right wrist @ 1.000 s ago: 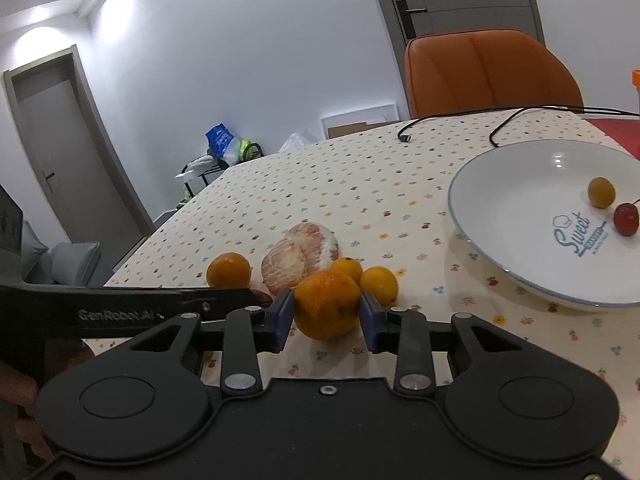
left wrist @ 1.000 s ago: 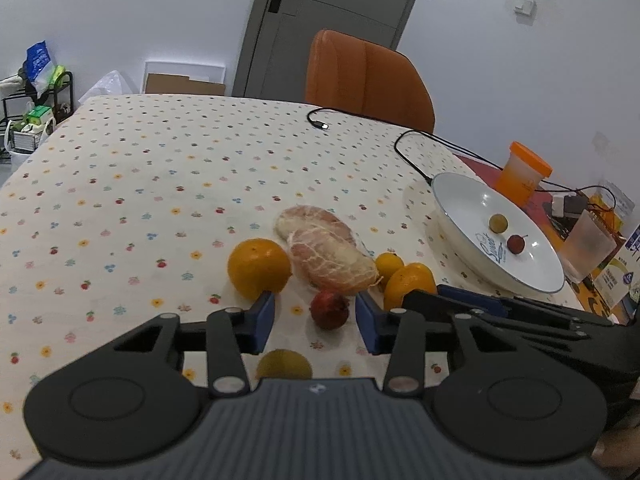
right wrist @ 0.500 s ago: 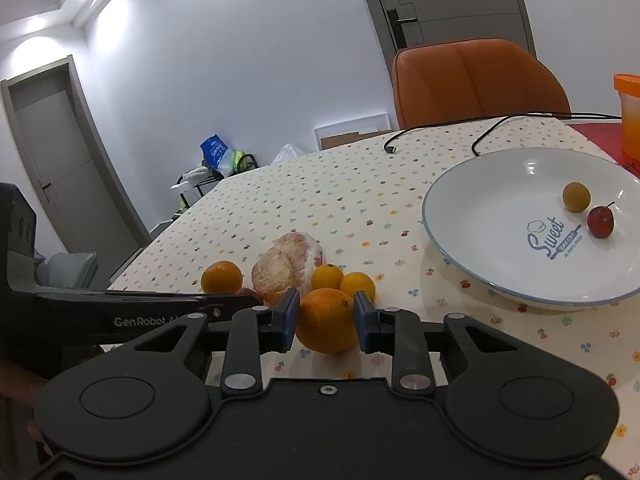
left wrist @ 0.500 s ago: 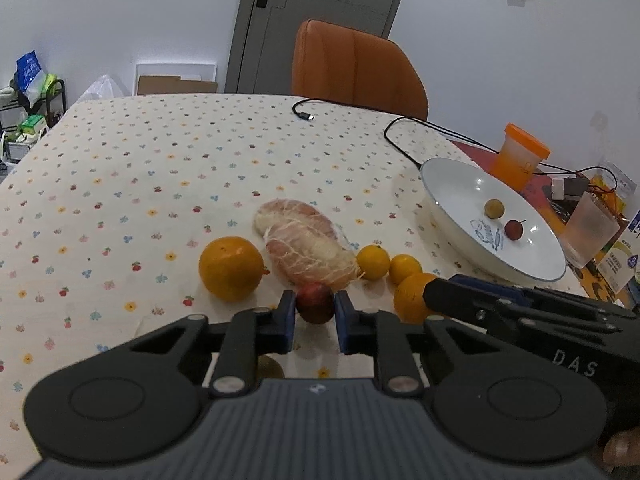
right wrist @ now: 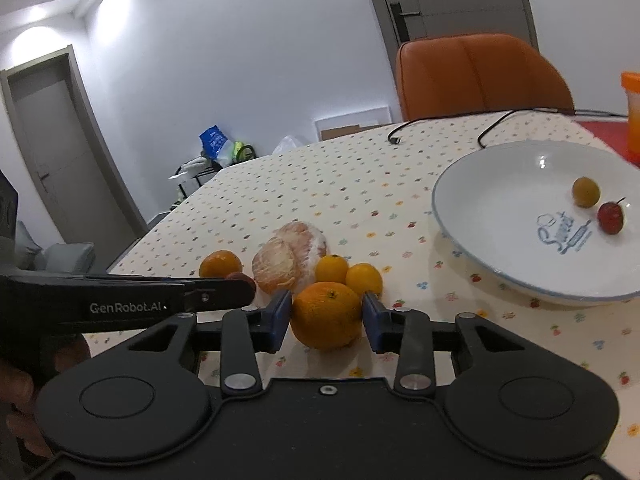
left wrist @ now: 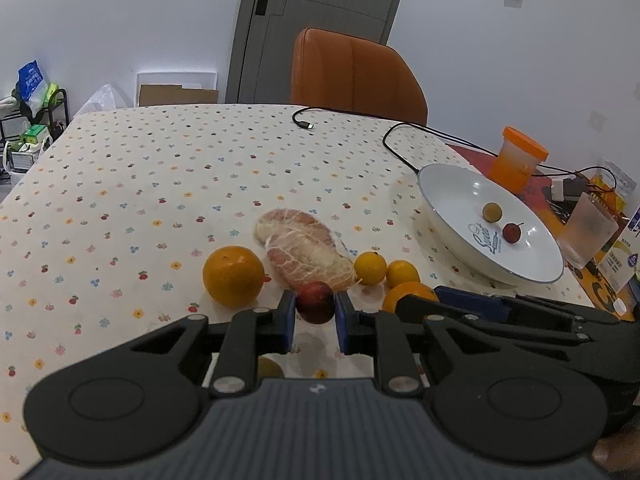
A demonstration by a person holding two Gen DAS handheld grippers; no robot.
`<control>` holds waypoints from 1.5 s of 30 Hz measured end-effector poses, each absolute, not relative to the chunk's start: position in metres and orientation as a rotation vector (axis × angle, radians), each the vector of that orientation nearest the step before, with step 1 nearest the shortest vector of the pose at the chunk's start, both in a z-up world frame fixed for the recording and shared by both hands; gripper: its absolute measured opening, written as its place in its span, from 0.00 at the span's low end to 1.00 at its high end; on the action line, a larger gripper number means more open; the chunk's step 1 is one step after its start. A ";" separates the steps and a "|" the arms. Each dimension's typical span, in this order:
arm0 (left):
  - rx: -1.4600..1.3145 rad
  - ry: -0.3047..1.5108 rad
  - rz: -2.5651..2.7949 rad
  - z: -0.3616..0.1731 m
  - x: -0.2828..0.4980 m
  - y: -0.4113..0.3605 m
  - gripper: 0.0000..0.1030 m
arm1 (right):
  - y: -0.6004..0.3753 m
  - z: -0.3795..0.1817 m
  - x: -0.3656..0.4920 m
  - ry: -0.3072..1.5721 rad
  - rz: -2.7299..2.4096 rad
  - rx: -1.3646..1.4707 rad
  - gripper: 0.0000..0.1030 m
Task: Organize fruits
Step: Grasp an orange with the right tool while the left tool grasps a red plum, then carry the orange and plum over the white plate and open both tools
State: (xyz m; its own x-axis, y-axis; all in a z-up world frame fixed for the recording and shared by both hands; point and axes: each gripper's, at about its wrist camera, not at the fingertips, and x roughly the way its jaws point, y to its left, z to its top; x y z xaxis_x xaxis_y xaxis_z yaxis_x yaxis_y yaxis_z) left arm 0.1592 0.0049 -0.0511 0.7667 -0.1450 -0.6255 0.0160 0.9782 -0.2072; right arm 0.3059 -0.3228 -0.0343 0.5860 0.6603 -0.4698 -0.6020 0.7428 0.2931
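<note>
Fruits sat low in the frame: my left gripper (left wrist: 315, 322) clamped a red plum (left wrist: 315, 301), my right gripper (right wrist: 326, 322) squeezed an orange (right wrist: 327, 315). "GenRobot.AI" read at left; "Sweet" marked the plate (right wrist: 492, 236) at right, peeled pomelo (right wrist: 290, 256) behind.

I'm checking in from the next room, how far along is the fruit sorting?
Early. Done: two small fruits, one yellowish and one red, lie in the plate. In hand: the left claw grips a dark red fruit; the right claw grips an orange. Left on the table: another orange, the peeled citrus, two small yellow fruits.
</note>
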 end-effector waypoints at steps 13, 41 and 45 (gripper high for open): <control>-0.169 0.653 -0.114 -0.035 0.159 -0.013 0.19 | -0.350 -0.014 0.298 0.518 0.717 0.132 0.35; -0.084 0.624 -0.210 -0.020 0.173 -0.081 0.19 | -0.428 -0.007 0.299 0.452 0.580 0.220 0.35; -0.073 0.621 -0.218 -0.020 0.176 -0.088 0.19 | -0.435 -0.009 0.302 0.454 0.565 0.232 0.35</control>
